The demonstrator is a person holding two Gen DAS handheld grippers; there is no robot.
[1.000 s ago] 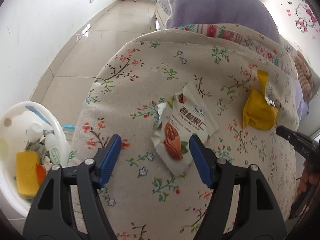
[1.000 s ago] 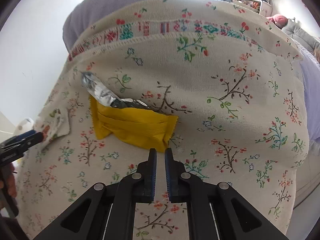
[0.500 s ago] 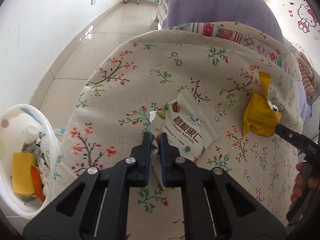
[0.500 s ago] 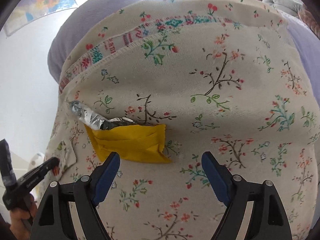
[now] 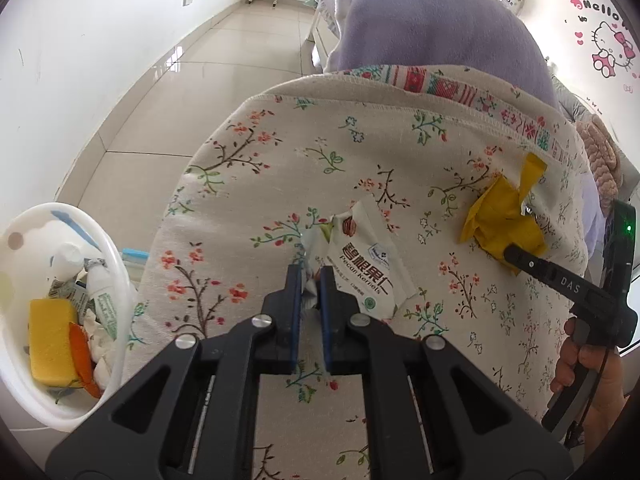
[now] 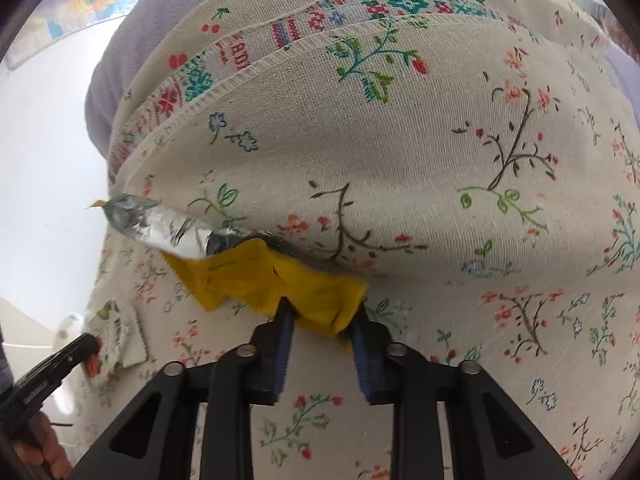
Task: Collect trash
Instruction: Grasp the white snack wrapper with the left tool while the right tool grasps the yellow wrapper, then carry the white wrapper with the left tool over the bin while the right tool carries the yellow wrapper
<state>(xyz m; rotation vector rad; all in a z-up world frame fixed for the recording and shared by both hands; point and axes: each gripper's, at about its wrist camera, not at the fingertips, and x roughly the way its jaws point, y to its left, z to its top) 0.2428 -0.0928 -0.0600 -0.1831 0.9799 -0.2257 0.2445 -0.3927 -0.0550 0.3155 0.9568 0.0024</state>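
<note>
A white pecan snack wrapper (image 5: 368, 268) lies on the floral cloth (image 5: 320, 160). My left gripper (image 5: 310, 280) is shut on its torn left edge. To the right is a crumpled yellow wrapper (image 5: 500, 220) with a silver foil tail (image 6: 160, 228). In the right wrist view, my right gripper (image 6: 322, 316) has its jaws closing around the near right end of the yellow wrapper (image 6: 248, 276), which bunches up between the two pads. The white wrapper (image 6: 120, 336) and the left gripper (image 6: 90, 344) also show at the lower left of that view.
A white bin (image 5: 24, 224) stands on the tiled floor at the left, holding a yellow packet, small bottles and paper. A purple blanket (image 5: 432, 28) is heaped behind the floral cloth. A hand (image 5: 588, 364) grips the right tool's handle.
The left jaws shut on the white wrapper's edge and stayed shut. The right jaws opened wide, moved forward onto the yellow wrapper and narrowed around its near end.
</note>
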